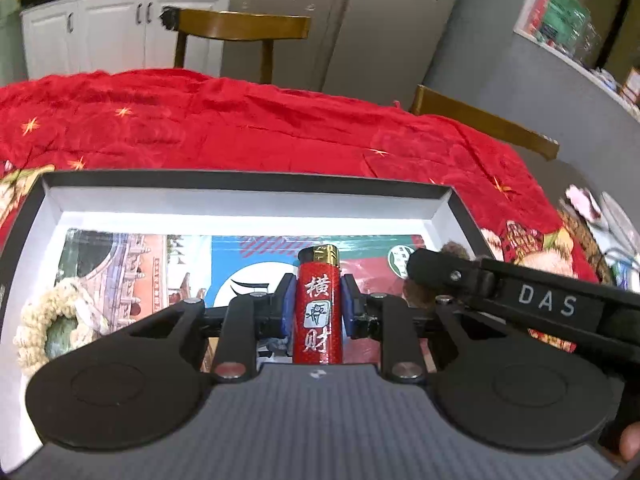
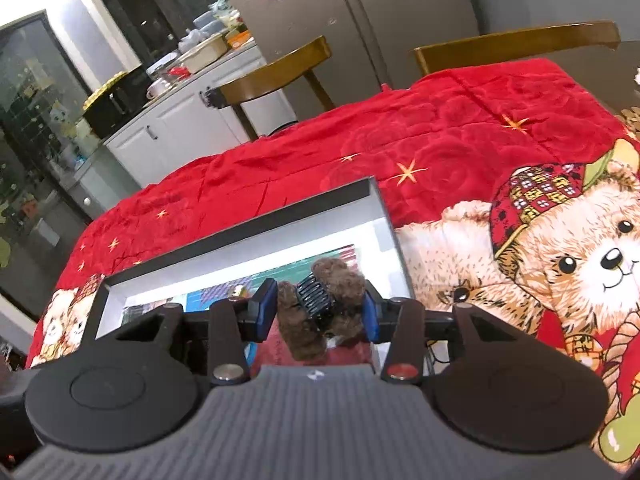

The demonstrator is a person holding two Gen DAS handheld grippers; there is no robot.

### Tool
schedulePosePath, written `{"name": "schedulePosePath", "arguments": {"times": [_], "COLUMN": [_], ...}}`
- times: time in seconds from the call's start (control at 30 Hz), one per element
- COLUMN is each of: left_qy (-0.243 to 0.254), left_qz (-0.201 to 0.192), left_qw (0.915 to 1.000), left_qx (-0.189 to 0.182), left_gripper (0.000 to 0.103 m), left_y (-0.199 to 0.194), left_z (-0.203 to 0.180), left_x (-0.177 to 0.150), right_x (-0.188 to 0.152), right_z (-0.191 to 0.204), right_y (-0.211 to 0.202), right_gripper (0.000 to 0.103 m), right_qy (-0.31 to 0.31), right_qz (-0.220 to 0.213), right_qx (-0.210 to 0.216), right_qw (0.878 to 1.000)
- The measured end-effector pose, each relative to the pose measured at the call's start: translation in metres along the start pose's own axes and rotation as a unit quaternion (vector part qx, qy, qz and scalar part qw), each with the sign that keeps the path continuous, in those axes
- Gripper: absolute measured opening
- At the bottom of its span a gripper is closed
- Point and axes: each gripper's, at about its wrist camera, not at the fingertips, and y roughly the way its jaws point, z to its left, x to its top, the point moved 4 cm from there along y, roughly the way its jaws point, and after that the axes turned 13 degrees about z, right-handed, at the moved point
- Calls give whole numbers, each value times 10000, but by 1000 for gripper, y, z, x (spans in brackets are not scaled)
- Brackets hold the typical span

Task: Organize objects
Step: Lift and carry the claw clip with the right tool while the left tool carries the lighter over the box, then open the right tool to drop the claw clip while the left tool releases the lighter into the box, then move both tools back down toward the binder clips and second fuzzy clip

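My left gripper point(image 1: 317, 307) is shut on a red lighter point(image 1: 318, 308) with white Chinese characters and a gold top, held upright over the open box point(image 1: 248, 208). My right gripper point(image 2: 320, 312) is shut on a brown fuzzy hair claw clip point(image 2: 324, 304) with black teeth, over the right end of the same box point(image 2: 376, 216). The right gripper's black body, marked DAS, point(image 1: 548, 304) reaches in from the right in the left wrist view. The box has a dark rim, white walls and colourful cards point(image 1: 132, 264) on its floor.
A cream fluffy scrunchie point(image 1: 52, 320) lies in the box's left end. The box sits on a red teddy-bear quilt point(image 2: 480, 140) over the table. Wooden chairs point(image 1: 240, 28) stand behind, with white cabinets point(image 1: 108, 24) and a fridge point(image 2: 380, 12) beyond.
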Motion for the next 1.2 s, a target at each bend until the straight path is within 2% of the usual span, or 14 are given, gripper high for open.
{"name": "schedulePosePath", "arguments": {"times": [0.2,0.27,0.4,0.43,0.5,0.7,0.77,0.97,1.03,1.13,1.2], "left_qy": [212,252,271,268,242,199,186,121,180,368,524], "left_qz": [-24,-34,-82,-133,-338,-984,-1179,-1769,-2042,-2368,-2594], "left_qw": [9998,9997,9996,9995,9990,9946,9924,9828,9772,9702,9643], "left_qx": [-20,-27,-77,-111,-150,-248,-311,-522,-550,-363,-111], "left_gripper": [27,30,50,51,52,66,68,71,73,75,75], "left_y": [-4,-8,-18,-22,-34,-81,-99,-165,-193,-230,-252], "left_z": [-5,-4,1,3,7,17,21,31,31,23,16], "left_x": [0,2,8,9,13,23,25,24,17,4,-10], "right_x": [0,1,4,5,6,8,7,0,-6,-18,-27], "right_z": [0,-2,-3,-3,0,13,18,40,53,71,85], "right_y": [0,-2,-11,-15,-25,-58,-73,-123,-143,-171,-188], "right_gripper": [52,56,65,67,69,77,84,90,93,96,99], "right_qy": [-66,20,117,104,60,-133,-143,-293,-414,-640,-813], "right_qz": [16,27,-79,-141,-275,-793,-1051,-1625,-1817,-2127,-2308], "right_qx": [126,245,463,507,563,741,822,1049,1038,985,992], "right_qw": [9999,9997,9988,9986,9980,9940,9910,9807,9770,9700,9645]}}
